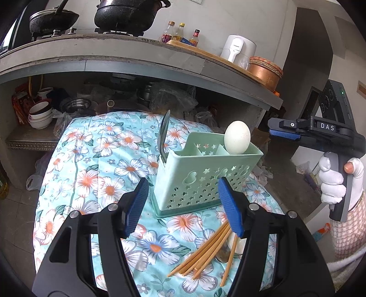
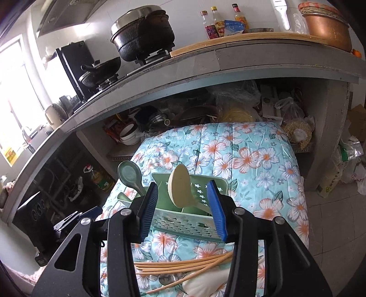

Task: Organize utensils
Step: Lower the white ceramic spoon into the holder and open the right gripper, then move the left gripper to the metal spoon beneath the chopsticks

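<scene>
Mint-green perforated plastic caddy [image 1: 201, 176] stands upright on the floral quilt [image 1: 96, 173], a cream spoon [image 1: 237, 137] and grey spoon [image 2: 129, 177] upright inside. Both grippers, left [image 1: 183, 205] and right [image 2: 183, 210], gape empty. Bamboo chopsticks [image 1: 205, 251] lie loose, partly hidden by the fingers.

A home kitchen: blackened pots [image 1: 125, 14] on a gas stove [image 2: 146, 59], sauce bottles [image 2: 220, 21] (three), stacked bowls [image 1: 40, 114].

Two close, downward wrist views sharing the green caddy [image 1: 203, 173].
</scene>
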Demonstrator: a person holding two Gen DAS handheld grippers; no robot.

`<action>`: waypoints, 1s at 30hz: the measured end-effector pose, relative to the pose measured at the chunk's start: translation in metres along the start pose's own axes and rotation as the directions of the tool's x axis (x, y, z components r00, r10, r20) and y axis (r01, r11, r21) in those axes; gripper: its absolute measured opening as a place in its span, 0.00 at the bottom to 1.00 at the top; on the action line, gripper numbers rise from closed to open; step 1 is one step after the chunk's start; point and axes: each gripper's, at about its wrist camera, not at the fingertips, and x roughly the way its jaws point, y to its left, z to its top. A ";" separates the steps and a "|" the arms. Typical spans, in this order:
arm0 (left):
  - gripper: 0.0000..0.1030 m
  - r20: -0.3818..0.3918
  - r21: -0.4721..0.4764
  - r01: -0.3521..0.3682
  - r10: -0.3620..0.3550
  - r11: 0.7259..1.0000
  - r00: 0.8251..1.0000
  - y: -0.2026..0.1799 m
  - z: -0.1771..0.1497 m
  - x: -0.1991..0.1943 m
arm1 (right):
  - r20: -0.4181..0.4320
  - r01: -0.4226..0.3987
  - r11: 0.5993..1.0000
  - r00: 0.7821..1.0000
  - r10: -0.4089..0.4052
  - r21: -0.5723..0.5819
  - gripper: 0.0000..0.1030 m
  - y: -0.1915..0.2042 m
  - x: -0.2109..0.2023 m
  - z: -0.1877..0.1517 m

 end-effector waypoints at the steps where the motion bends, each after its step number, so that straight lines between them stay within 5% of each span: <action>1: 0.58 -0.001 0.003 0.006 -0.006 1.000 1.000 -0.001 -0.001 0.000 | 0.005 -0.007 1.000 1.000 0.007 0.016 0.43 -0.004 -0.004 -0.002; 11: 0.58 -0.106 0.086 0.170 -0.161 0.982 0.981 -0.043 -0.024 0.011 | -0.026 0.024 0.990 0.999 -0.020 0.138 0.43 -0.037 -0.022 -0.058; 17: 0.57 -0.247 0.143 0.329 -0.288 0.933 0.925 -0.087 -0.050 0.026 | -0.071 0.039 0.971 0.997 -0.023 0.235 0.43 -0.059 -0.023 -0.099; 21: 0.51 -0.359 0.140 0.414 -0.343 0.900 0.868 -0.107 -0.070 0.035 | -0.083 0.034 0.961 0.996 -0.011 0.275 0.43 -0.068 -0.024 -0.117; 26: 0.49 -0.500 0.110 0.403 -0.300 0.909 0.812 -0.115 -0.103 0.055 | -0.096 0.019 0.955 0.995 0.010 0.295 0.43 -0.073 -0.024 -0.128; 30: 0.49 -0.571 0.122 0.266 -0.151 0.956 0.807 -0.106 -0.118 0.077 | -0.104 0.009 0.952 0.994 0.024 0.307 0.43 -0.077 -0.024 -0.133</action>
